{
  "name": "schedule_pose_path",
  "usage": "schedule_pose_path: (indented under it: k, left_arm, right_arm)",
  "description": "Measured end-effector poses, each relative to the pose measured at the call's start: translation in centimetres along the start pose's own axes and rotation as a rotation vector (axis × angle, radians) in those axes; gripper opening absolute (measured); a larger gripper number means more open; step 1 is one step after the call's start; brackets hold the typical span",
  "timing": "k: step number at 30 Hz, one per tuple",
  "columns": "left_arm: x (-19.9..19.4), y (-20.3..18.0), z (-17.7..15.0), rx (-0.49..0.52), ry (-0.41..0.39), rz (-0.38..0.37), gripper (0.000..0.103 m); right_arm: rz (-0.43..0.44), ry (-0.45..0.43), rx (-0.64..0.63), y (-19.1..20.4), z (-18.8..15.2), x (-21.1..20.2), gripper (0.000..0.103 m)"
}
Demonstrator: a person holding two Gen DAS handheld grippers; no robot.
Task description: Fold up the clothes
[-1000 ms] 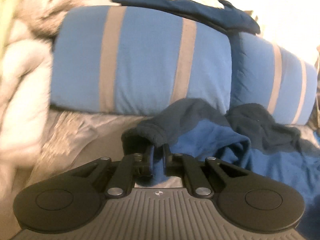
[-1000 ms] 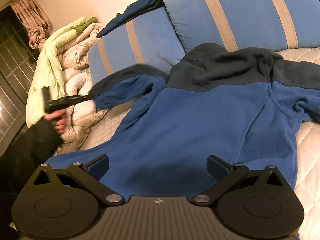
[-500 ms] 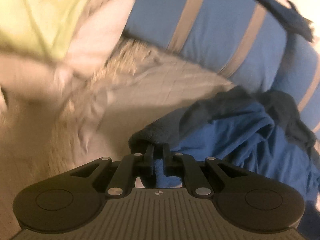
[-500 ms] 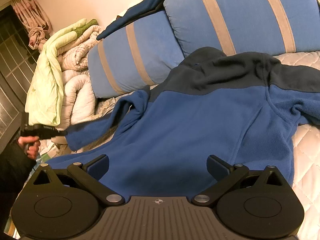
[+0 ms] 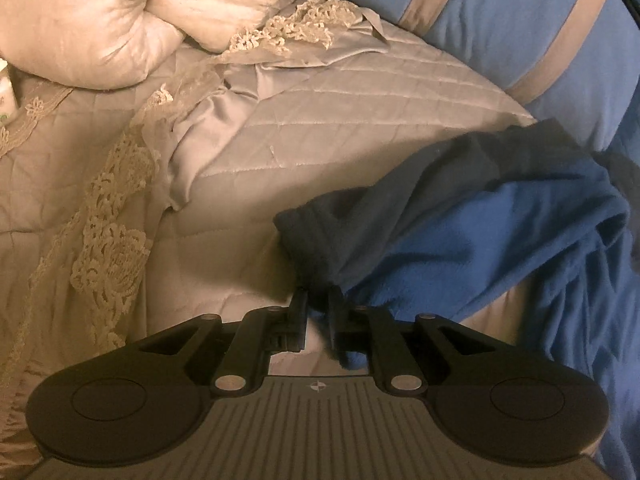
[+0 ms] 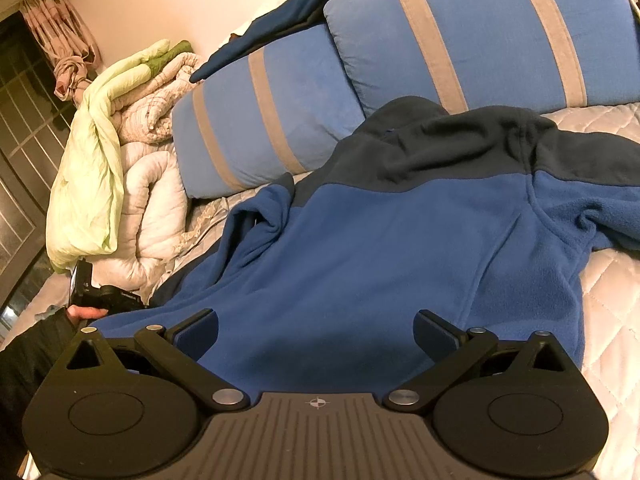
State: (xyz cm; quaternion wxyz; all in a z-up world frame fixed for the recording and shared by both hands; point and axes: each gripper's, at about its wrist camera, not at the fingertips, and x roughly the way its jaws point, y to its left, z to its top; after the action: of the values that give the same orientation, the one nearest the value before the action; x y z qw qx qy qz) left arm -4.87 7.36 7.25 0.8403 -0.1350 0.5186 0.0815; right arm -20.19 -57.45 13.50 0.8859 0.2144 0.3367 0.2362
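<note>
A blue fleece jacket (image 6: 380, 248) with a dark navy yoke and collar lies spread on the quilted bed. My left gripper (image 5: 318, 304) is shut on the dark cuff of its sleeve (image 5: 320, 236), low over the bed at the jacket's left side; the sleeve (image 5: 460, 240) stretches away to the right. In the right wrist view the left gripper (image 6: 104, 294) shows at the far left. My right gripper (image 6: 316, 332) is open and empty, hovering over the jacket's lower part.
Two blue pillows with beige stripes (image 6: 460, 40) lean at the bed's head, a dark navy garment (image 6: 280, 24) on top. Rolled white and green quilts (image 6: 120, 160) are piled at the left. A lace-trimmed quilted bedspread (image 5: 160, 184) covers the bed.
My left gripper has pulled the sleeve cuff outward to the left and down toward the bed, stretching the sleeve away from the jacket. My right gripper has stayed open over the jacket.
</note>
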Motion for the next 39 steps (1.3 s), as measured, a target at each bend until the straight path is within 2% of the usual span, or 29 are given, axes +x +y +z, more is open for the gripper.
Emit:
schedule_pose_path:
  k: [2,5,6,8,9,11,14,18,27,30,34,37,39]
  left_arm:
    - [0.2,0.1,-0.2,-0.011,0.015,0.006,0.027]
    - [-0.2,1.2,-0.6,-0.091,0.016,-0.022,0.043]
    - [-0.3,1.9,-0.8,-0.141,0.016,-0.061,0.044]
    - [-0.4,3.6,-1.4,-0.269,0.019,-0.181,0.059]
    - [-0.4,4.3,-1.7,-0.327,0.021,-0.237,0.061]
    - [-0.1,5.5,-2.5,-0.431,0.027,-0.339,0.063]
    - [0.9,6.5,-3.6,-0.533,0.044,-0.441,0.063]
    - [2.7,7.3,-5.1,-0.644,0.036,-0.519,0.062]
    - [5.3,8.4,-8.6,-0.912,-0.050,-0.718,0.061]
    - [5.9,8.0,-8.9,-0.933,-0.066,-0.732,0.052]
    - [6.1,7.3,-8.4,-0.905,-0.068,-0.670,0.028]
    - [5.3,6.9,-6.8,-0.793,-0.057,-0.592,0.023]
    - [4.0,6.2,-5.1,-0.668,-0.071,-0.507,0.021]
  right_arm:
    - [0.001,-0.001,0.001,0.0,0.0,0.0,0.103]
    - [0.004,-0.002,0.001,-0.1,-0.1,-0.1,0.103]
    - [0.004,-0.001,0.001,-0.1,-0.1,-0.1,0.103]
    - [0.007,0.000,0.002,-0.1,-0.1,-0.1,0.103]
    - [0.008,0.000,0.003,-0.1,-0.1,0.0,0.103]
    - [0.011,0.003,0.007,-0.2,-0.1,0.0,0.103]
    - [0.013,0.005,0.009,-0.2,-0.1,0.0,0.103]
    - [0.013,0.003,0.011,-0.2,-0.1,0.0,0.103]
    - [0.013,0.005,0.014,-0.2,-0.1,0.1,0.103]
    - [0.011,0.007,0.015,-0.2,-0.1,0.1,0.103]
    - [0.009,0.005,0.016,-0.2,-0.1,0.0,0.103]
    - [0.006,0.005,0.014,-0.1,-0.1,0.0,0.103]
    - [0.005,0.005,0.015,-0.1,-0.1,0.0,0.103]
